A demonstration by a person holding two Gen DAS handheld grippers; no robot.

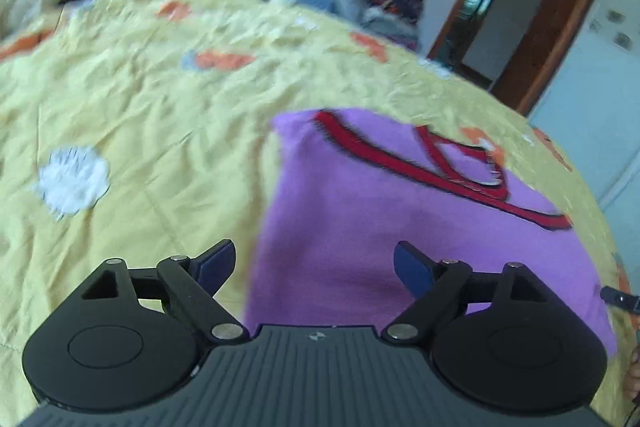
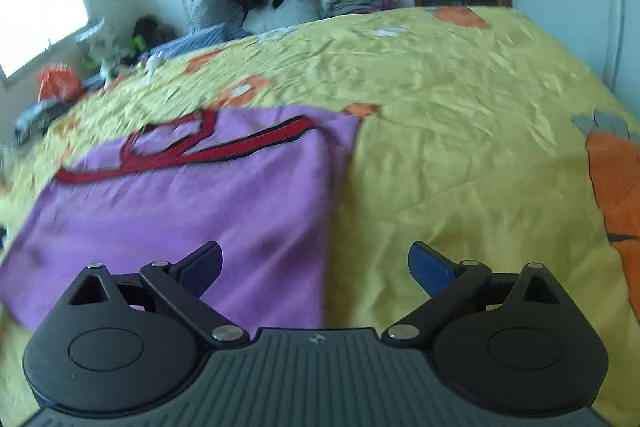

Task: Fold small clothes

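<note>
**Purple top laid out, both claws empty**

Left wrist view: left gripper (image 1: 314, 263) spread wide, nothing in it. The purple knit top with red trim (image 1: 400, 227) lies flat on the crumpled yellow bedspread (image 1: 160, 131), running from centre out to 3 o'clock, probably released for the next fold.

Right wrist view: right gripper (image 2: 316, 267) also wide, empty. Top (image 2: 180, 211) sits toward 9 o'clock, its edge running between the jaws.
</note>
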